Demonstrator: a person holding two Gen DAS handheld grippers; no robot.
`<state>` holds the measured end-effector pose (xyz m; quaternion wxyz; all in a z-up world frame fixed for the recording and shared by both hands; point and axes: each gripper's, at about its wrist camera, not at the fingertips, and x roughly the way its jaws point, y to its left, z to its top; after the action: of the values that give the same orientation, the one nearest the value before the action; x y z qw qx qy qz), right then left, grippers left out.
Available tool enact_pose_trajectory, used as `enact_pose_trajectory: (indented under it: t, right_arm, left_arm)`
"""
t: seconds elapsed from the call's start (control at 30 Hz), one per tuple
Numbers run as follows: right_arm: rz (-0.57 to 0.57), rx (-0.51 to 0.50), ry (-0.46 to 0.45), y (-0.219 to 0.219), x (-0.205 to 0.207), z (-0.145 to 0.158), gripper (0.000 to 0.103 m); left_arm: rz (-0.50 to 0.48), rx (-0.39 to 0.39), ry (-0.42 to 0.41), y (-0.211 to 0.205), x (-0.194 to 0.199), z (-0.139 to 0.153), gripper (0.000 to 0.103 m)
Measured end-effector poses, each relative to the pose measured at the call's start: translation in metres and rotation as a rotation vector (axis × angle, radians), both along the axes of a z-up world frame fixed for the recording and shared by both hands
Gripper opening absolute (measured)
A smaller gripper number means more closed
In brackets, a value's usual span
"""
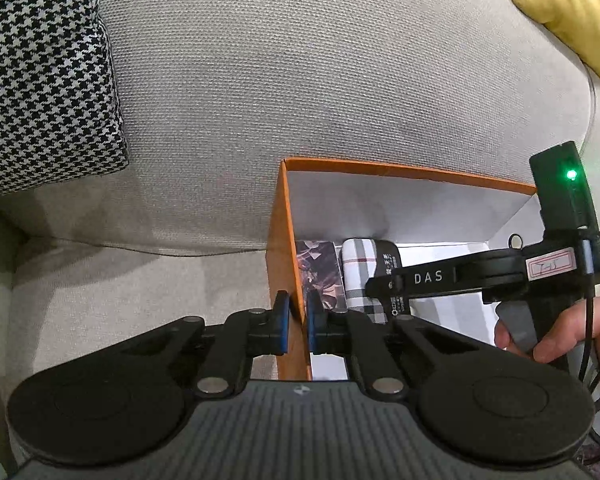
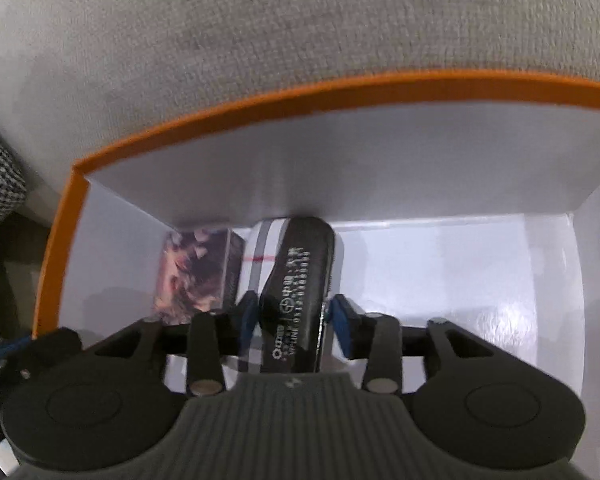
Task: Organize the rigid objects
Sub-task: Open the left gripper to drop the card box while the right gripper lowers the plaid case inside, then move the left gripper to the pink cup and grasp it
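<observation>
An orange box with a white inside [image 1: 283,216] [image 2: 260,94] stands on a grey sofa. My left gripper [image 1: 298,326] is shut on the box's left wall. Inside, by the far left corner, a patterned pink-and-dark small box [image 2: 192,272] [image 1: 318,268] lies next to a plaid-and-black case [image 2: 300,280] [image 1: 360,276]. My right gripper [image 2: 292,320] is inside the box with its blue pads on either side of the case; the right pad [image 2: 342,328] stands slightly off it. In the left wrist view the right gripper's body [image 1: 480,276] reaches in from the right.
A houndstooth cushion [image 1: 40,72] lies at the far left and a yellow cushion [image 1: 568,4] at the far right on the sofa back [image 1: 300,80]. The box's right floor [image 2: 460,280] is bare white.
</observation>
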<state>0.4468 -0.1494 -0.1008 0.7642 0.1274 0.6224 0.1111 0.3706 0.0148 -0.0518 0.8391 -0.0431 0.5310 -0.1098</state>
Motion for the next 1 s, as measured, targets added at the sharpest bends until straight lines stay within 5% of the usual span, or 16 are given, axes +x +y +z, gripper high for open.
enact_pose_trajectory:
  t: [0.2,0.27,0.63,1.0]
  right_arm:
    - [0.018,0.000,0.007,0.003,-0.001,0.014,0.047]
    - [0.043,-0.033,-0.023,0.009,0.000,0.015,0.034]
    - [0.072,-0.004,-0.076,0.005,0.001,0.019,0.035]
    - [0.091,0.068,-0.259,-0.011,-0.068,0.108,0.042]
  left_arm:
    - [-0.005,0.011,-0.008,-0.001,0.002,0.000,0.009]
    - [-0.007,0.012,-0.006,-0.001,0.002,0.000,0.009]
    - [-0.009,0.009,-0.026,-0.001,-0.003,0.003,0.009]
    - [0.008,-0.129,-0.160,0.022,-0.093,0.061,0.011]
